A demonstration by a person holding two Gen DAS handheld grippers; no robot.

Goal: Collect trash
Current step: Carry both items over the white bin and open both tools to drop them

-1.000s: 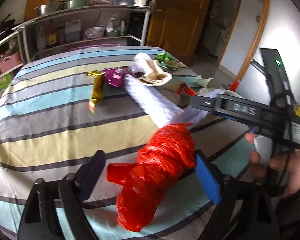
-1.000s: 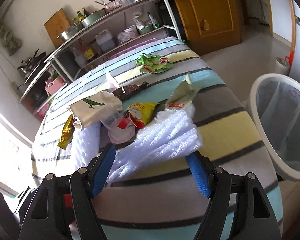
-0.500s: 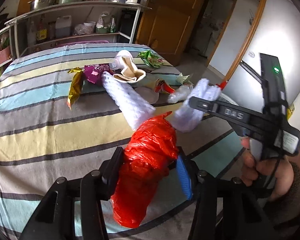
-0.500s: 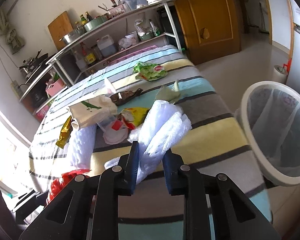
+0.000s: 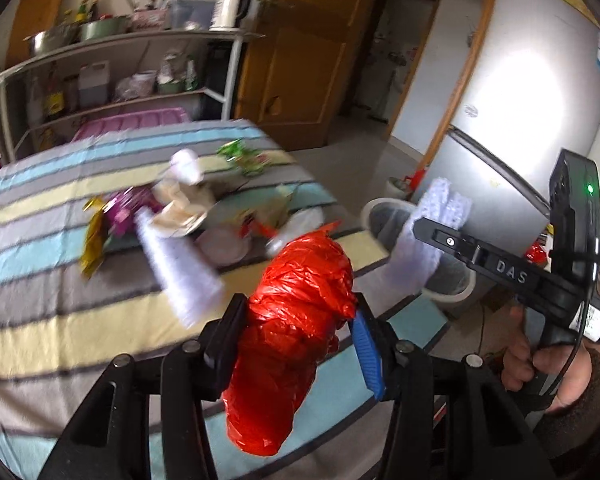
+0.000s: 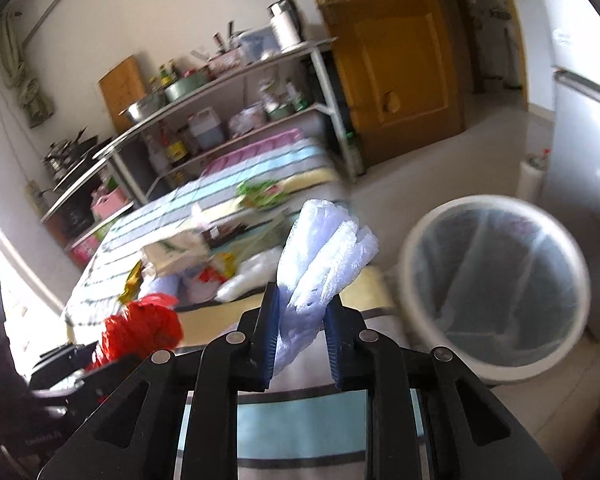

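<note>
A crumpled red plastic bag (image 5: 296,332), glossy and creased into a long bundle, is clamped between the pads of the left hand-held gripper (image 5: 300,340) and hangs out below them. A sheet of white foam netting (image 6: 320,264), soft, ribbed and folded into a fan, is pinched between the blue ridged pads of the right hand-held gripper (image 6: 300,336) and stands up above them. Ahead of the right hand-held gripper and to its right, a round white bin (image 6: 496,292) lined with a thin clear bag is seen on the floor. Beyond the left hand-held gripper, on the striped cloth of the counter (image 5: 40,248), more litter is spread: a second roll of white netting (image 5: 180,268), a beige paper bag (image 5: 184,208), and shiny green (image 5: 242,156), purple (image 5: 126,210) and gold (image 5: 92,240) wrappers.
</note>
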